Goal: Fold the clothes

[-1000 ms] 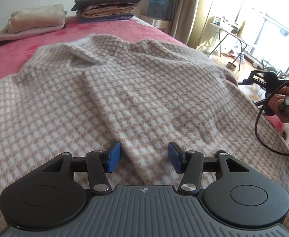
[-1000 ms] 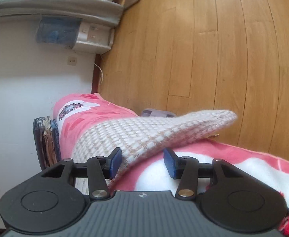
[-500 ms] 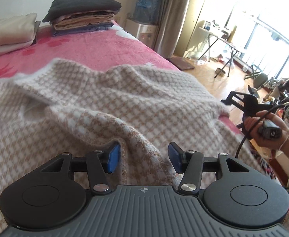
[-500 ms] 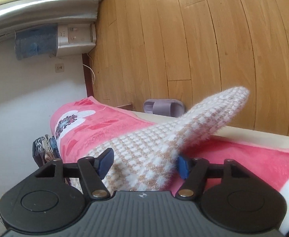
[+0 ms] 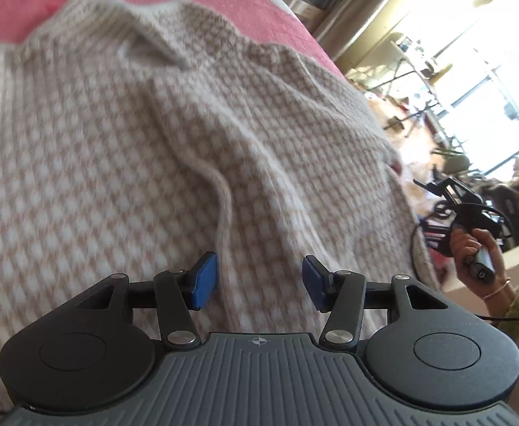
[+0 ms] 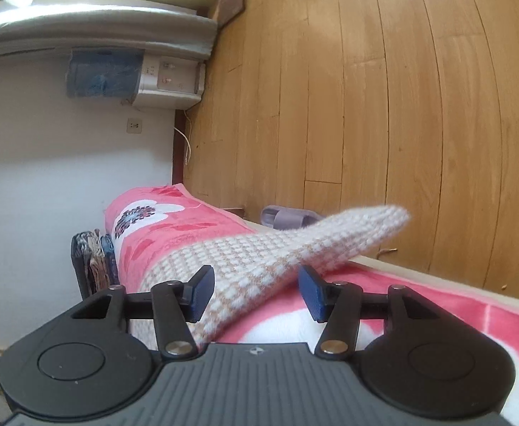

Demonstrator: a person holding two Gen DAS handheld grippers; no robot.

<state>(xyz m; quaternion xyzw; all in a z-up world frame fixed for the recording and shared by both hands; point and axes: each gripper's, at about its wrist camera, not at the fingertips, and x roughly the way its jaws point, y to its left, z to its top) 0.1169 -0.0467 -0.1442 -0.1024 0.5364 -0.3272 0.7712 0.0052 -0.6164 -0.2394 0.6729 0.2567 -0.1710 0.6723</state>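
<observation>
The left wrist view takes in the broad body of the beige-and-white checked garment (image 5: pixel 160 149), spread across the pink bed cover (image 5: pixel 81 3) and filling the left and centre of the frame; a fold ridge runs down its middle toward the left tool (image 5: pixel 259 280). That tool's blue pads stand apart above the cloth with fabric under the gap, and neither pad visibly presses on it. At the right edge of this view a hand (image 5: pixel 476 252) holds the handle of the right tool, its black frame and cable seen against a bright window; its fingertips cannot be made out from here.

The right wrist view shows what the other does not: at the left a white wall and a stack of folded clothes (image 6: pixel 90 266) seen edge-on, then the flowered corner of the bed cover, and a sleeve of the garment rising from between the pads of the right tool (image 6: pixel 255 291) toward the centre right. Its jaws are closing with the sleeve between them; the left pad lies against the cloth, the right pad stands clear. A grey slipper (image 6: pixel 287 216) lies on the wooden floor (image 6: pixel 383 88) behind the sleeve.

Both views are blurred, and the garment's far edges are cut off at the frame borders.
</observation>
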